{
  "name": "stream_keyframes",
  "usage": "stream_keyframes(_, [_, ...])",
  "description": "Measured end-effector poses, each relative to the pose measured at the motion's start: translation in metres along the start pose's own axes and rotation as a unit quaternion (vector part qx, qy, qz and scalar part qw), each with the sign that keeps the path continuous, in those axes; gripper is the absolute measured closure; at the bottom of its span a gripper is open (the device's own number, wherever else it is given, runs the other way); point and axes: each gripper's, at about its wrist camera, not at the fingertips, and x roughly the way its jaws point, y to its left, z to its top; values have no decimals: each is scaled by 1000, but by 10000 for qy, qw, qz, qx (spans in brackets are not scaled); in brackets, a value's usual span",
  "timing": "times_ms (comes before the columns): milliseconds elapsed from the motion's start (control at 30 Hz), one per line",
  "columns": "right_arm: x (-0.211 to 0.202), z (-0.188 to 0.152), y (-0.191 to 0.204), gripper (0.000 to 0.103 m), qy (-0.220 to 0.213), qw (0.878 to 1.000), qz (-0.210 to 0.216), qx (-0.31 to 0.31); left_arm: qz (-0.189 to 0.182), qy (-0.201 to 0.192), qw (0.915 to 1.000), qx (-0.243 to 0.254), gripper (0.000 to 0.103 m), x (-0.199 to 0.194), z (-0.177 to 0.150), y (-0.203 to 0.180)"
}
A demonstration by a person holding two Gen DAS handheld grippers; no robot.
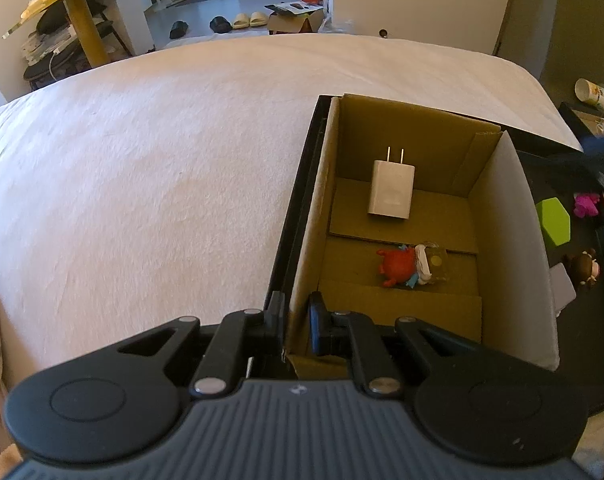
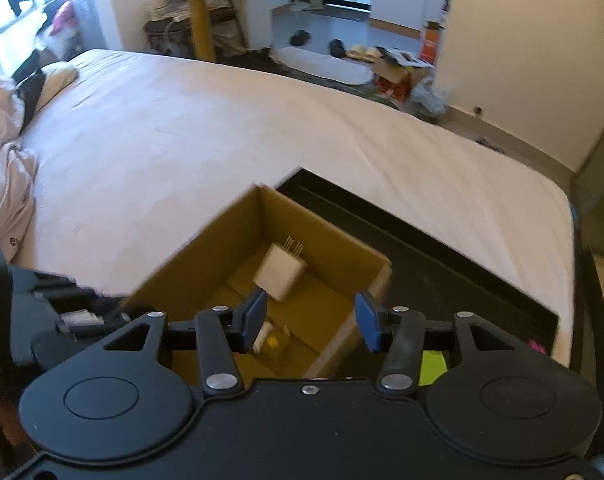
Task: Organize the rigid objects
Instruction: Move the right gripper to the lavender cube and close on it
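Observation:
An open cardboard box [image 1: 313, 216] stands in a black tray [image 1: 290, 216] on the bed. Inside lie a white plug charger [image 1: 391, 188], a red crab toy [image 1: 397, 266] and a small clear packet [image 1: 433, 264]. My left gripper [image 1: 296, 316] is shut on the box's left wall near its front corner. My right gripper [image 2: 309, 320] is open and empty above the box [image 2: 222, 248], over the charger [image 2: 280, 274] and the packet [image 2: 272, 340].
On the tray right of the box lie a green block [image 1: 555, 220], a pink toy [image 1: 585, 204], a brown figure [image 1: 585, 268] and a white card [image 1: 561, 288]. The white mattress [image 1: 142, 180] spreads left and behind. A crumpled duvet [image 2: 2, 160] lies at the far left.

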Motion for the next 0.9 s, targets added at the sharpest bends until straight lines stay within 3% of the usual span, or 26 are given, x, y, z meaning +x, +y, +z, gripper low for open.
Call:
stream_keyframes(567, [-26, -72, -45, 47, -66, 9920, -379, 1204, 48, -101, 9999, 69, 92, -8, 1, -4])
stream_keyframes(900, [-36, -96, -64, 33, -317, 9854, -522, 1586, 130, -98, 9998, 128, 92, -10, 0, -6])
